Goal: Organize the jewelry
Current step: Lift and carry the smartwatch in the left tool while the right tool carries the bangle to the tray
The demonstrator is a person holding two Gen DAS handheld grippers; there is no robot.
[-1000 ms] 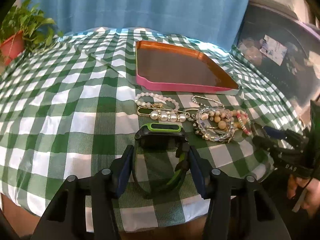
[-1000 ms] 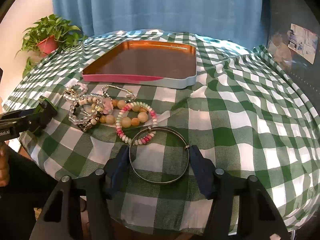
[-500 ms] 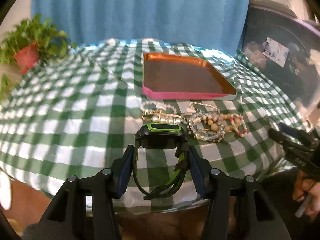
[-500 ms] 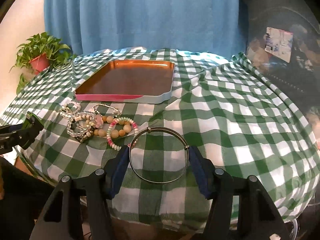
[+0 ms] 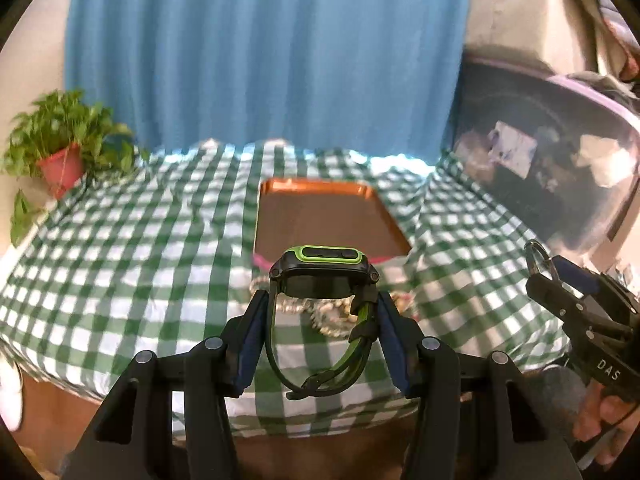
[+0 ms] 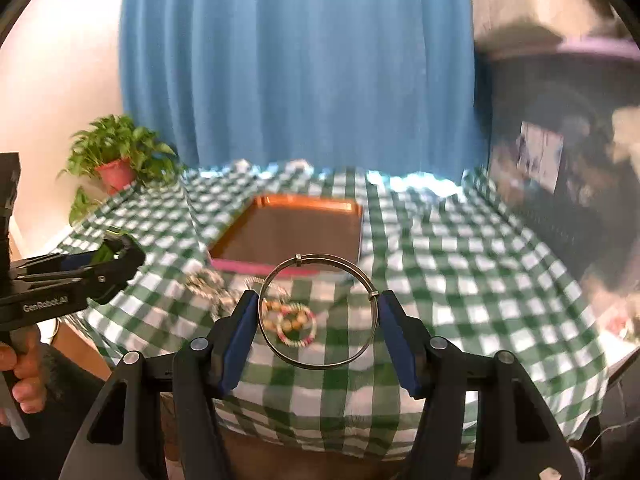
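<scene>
Where blue curtain (image 6: 296,68) hangs, checked tablecloth (image 6: 460,280); potted plant (image 6: 116,160).

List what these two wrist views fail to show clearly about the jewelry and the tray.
- Bead bracelets, left wrist view: mostly hidden behind the watch held in the left gripper; count unreadable.
- Same pile, right wrist view: motion-blurred, seen partly through the bangle in the right gripper.
- Tray: near rim covered by the held pieces in both views.
- Watch face: turned away, unreadable.
</scene>
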